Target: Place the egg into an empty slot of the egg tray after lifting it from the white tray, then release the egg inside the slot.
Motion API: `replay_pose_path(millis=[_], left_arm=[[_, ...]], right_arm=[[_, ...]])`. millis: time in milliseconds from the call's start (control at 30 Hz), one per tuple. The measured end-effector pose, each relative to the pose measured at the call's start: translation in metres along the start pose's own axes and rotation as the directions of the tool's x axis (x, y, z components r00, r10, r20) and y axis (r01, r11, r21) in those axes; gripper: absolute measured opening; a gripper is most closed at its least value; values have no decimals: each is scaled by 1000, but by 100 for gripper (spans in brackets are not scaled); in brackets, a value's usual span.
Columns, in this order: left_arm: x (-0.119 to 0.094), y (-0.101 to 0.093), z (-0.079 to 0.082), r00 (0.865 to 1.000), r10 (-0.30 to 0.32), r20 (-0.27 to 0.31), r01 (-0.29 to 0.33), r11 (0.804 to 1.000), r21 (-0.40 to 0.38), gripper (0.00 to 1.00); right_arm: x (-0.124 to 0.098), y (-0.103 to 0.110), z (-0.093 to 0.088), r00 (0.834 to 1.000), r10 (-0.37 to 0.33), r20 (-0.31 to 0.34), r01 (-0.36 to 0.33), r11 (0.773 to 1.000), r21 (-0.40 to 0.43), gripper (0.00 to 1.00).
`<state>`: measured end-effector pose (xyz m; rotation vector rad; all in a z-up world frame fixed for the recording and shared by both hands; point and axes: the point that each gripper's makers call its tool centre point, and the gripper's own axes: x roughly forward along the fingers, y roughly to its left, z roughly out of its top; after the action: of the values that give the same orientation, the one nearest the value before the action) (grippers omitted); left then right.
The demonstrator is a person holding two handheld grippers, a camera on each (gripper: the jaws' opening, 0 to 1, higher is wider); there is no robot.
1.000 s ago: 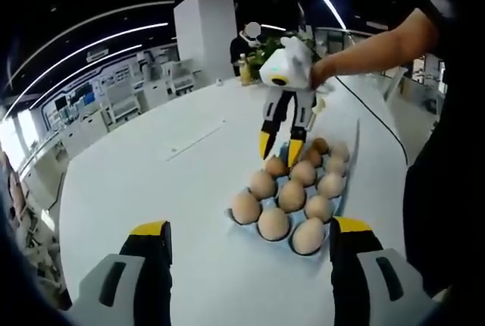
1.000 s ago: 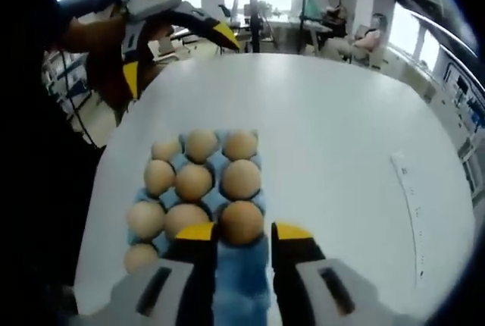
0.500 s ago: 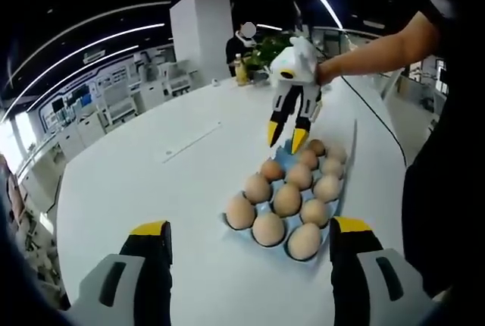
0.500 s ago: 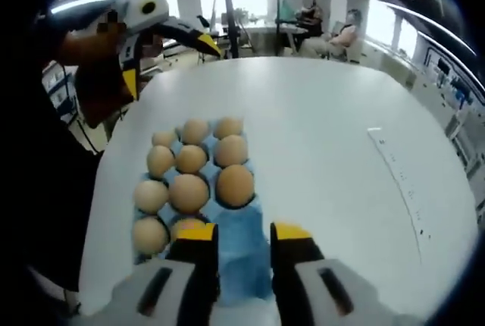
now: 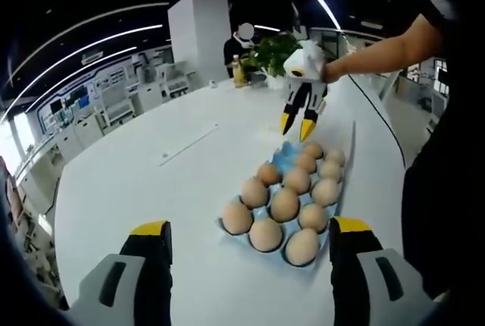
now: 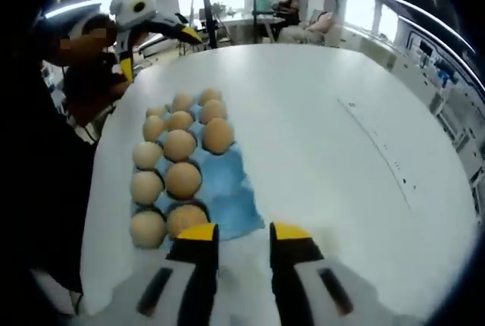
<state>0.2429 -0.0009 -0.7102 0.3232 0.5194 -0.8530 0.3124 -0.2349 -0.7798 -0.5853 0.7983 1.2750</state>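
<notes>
The right tool (image 6: 236, 233) was held empty, jaws narrowly parted, just off the egg tray's (image 6: 227, 186) near end; its blue empty slots lay straight ahead, no loose egg spotted.

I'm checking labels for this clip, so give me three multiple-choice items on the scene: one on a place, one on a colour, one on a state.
1. The egg tray's empty slots lie:
A) at the end nearest the right tongs
B) at the end farthest from them
C) in its middle

2. The egg tray is:
A) white
B) blue
C) grey

3. The left tongs are:
A) shut on an egg
B) open, holding nothing
C) shut on the tray

Answers:
1 A: in the right gripper view, the bare blue cups sit just ahead of the right tongs, with eggs beside and beyond them.
2 B: blue shows between the eggs and in the bare cups.
3 B: in the left gripper view, its jaws stand wide apart with nothing between them.
</notes>
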Motion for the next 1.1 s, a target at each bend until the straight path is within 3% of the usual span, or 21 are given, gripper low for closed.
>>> replay_pose_path(millis=[400,700,967,1100], left_arm=[[1,-1,1,1000,-1,-3,1,1000,8,87],[3,-3,5,1000,-7,-2,7,1000,12,87],[4,-3,5,1000,-10,-8,10,1000,18,87],[4,-4,5,1000,-17,-9,17,1000,16,87]], right_arm=[[-40,-17,-56,993,-94,-65,99,992,76,27],[-63,-26,-83,982,-147,-118,158,983,91,27],[-83,-38,-110,962,-202,-181,221,971,89,27],[-92,-43,-113,960,-214,-183,235,966,104,27]])
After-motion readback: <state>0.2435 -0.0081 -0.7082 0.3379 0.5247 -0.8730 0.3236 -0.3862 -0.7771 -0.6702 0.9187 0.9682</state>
